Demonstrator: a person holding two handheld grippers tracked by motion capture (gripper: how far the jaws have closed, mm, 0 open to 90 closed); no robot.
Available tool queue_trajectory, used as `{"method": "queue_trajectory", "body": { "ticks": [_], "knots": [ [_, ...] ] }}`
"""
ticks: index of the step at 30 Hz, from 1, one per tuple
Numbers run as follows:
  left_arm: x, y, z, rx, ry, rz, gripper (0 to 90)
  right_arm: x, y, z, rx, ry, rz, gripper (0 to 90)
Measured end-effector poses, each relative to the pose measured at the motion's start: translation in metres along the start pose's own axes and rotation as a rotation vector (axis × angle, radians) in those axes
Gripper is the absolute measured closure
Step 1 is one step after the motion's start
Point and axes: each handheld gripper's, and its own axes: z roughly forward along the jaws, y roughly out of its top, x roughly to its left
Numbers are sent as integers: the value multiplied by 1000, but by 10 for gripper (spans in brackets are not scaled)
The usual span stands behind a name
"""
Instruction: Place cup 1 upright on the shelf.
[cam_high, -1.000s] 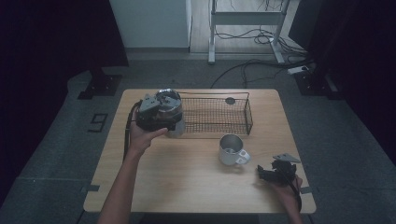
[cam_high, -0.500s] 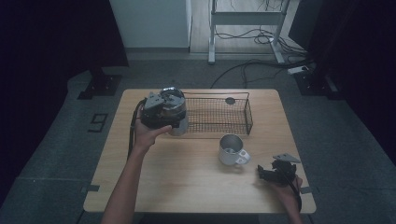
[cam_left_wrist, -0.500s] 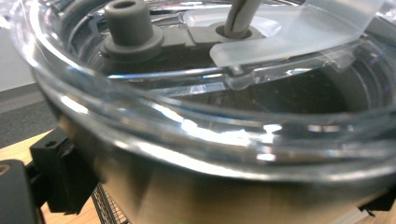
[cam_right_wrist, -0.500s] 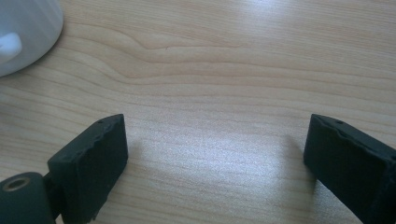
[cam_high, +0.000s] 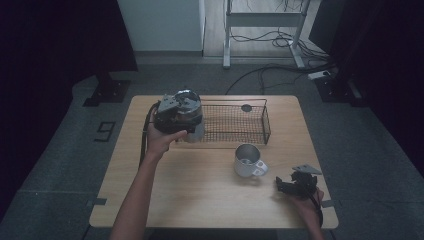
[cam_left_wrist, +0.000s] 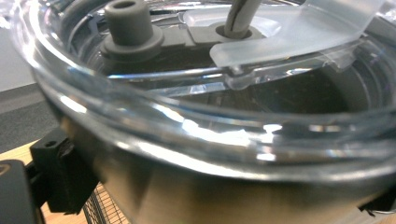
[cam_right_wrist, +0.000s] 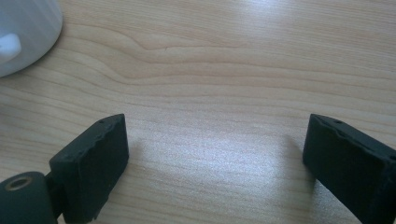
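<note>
The left gripper, clamped on a lidded steel tumbler, has carried it from the wire basket's left end to above that end's rim since a second ago; the right gripper has stayed parked near the table's front right edge, jaws spread wide over bare wood; 1 tumbler, 1 white mug, 1 basket; the basket's floor lies open beside 1 dark disc.

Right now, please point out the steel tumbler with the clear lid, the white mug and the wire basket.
steel tumbler (cam_left_wrist: 196, 186), left gripper view, on its metal wall below the clear lid.
white mug (cam_high: 245, 167), high view, on its outer side wall.
wire basket (cam_high: 235, 141), high view, on its near mesh wall.
</note>
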Motion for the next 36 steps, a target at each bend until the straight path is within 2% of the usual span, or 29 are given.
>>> {"method": "queue_trajectory", "body": {
  "ticks": [16, 20, 36],
  "knots": [
    [5, 7, 14, 8, 3, 9, 43, 0, 0, 0, -2, -1, -1, 71],
    [7, 7, 18, 4, 1, -5, 43, 0, 0, 0, -3, -2, -1, 75],
    [7, 12, 40, 23, -2, -5, 43, -1, 0, -1, -3, -11, 12, 87]
  ]
}}
